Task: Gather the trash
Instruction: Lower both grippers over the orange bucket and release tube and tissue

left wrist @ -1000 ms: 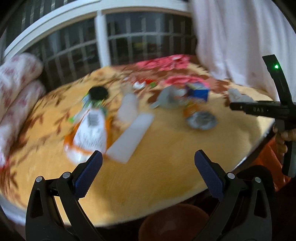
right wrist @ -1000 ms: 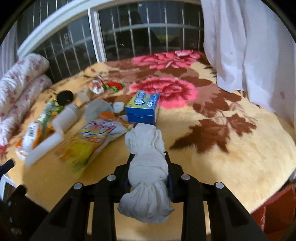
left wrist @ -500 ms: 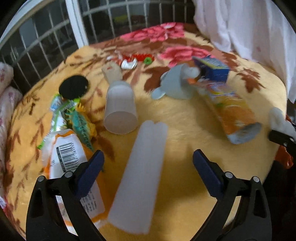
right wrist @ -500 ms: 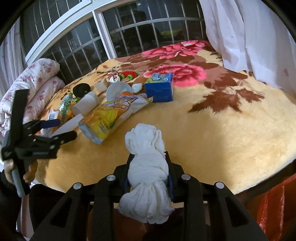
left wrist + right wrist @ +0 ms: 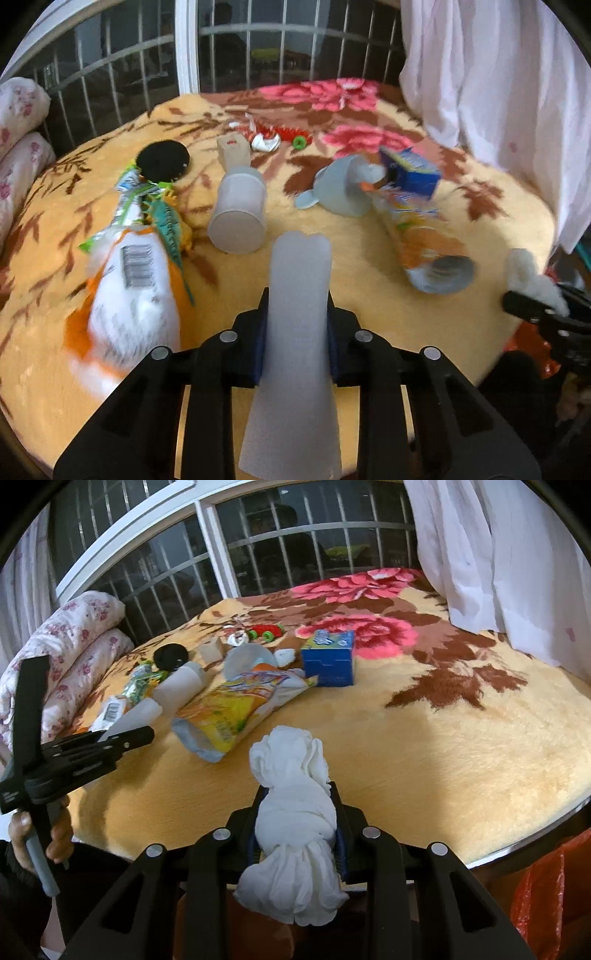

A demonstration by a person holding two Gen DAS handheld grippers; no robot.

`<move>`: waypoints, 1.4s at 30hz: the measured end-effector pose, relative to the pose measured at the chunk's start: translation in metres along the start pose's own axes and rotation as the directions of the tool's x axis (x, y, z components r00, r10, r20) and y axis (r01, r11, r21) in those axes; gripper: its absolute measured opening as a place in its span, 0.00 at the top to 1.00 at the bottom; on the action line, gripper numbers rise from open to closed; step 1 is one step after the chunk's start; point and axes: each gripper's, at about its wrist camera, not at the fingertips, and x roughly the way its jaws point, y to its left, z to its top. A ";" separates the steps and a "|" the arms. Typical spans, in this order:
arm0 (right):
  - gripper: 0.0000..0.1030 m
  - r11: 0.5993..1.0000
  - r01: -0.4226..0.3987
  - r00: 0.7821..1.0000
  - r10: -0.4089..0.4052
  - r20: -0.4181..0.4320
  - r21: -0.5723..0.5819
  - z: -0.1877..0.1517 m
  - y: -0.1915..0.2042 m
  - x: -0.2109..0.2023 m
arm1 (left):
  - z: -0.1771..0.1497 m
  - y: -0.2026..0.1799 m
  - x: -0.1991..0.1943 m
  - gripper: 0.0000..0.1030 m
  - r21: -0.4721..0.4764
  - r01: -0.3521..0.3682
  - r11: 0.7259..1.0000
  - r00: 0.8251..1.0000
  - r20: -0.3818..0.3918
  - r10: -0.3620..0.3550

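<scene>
My left gripper (image 5: 295,328) is shut on a long white foam strip (image 5: 297,332) that lies on the yellow floral blanket (image 5: 369,314). My right gripper (image 5: 297,812) is shut on a crumpled white tissue wad (image 5: 291,812) and holds it above the blanket's front edge. On the blanket lie a white and orange snack bag (image 5: 133,295), a translucent plastic cup (image 5: 240,214), a yellow snack bag (image 5: 236,709), a blue box (image 5: 328,657), a black lid (image 5: 162,160) and small wrappers (image 5: 266,140). The left gripper also shows in the right wrist view (image 5: 122,738).
A barred window (image 5: 258,554) runs behind the blanket. A white curtain (image 5: 498,554) hangs at the right. Rolled floral bedding (image 5: 62,646) lies at the left. An orange plastic bag (image 5: 546,897) hangs below the blanket's front right edge.
My left gripper has moved forward and closed on the foam strip. My right gripper has kept hold of the tissue and has pulled back toward the blanket's edge.
</scene>
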 end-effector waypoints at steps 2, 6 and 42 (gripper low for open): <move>0.70 1.000 -0.015 1.000 0.015 0.004 -0.022 -0.002 0.010 -0.008 | -0.006 -0.004 -0.018 0.77 -0.004 0.007 1.000 1.000 0.025 -0.007; 0.70 0.994 -0.069 0.998 0.067 -0.019 -0.089 -0.014 0.033 -0.024 | -0.027 -0.014 -0.058 0.77 0.000 0.023 1.000 0.998 0.064 -0.023; 0.26 0.919 -0.252 0.841 0.053 -0.539 -0.303 -0.165 0.085 0.075 | -0.207 0.014 0.043 0.35 -0.125 0.041 0.991 0.882 -0.462 -0.094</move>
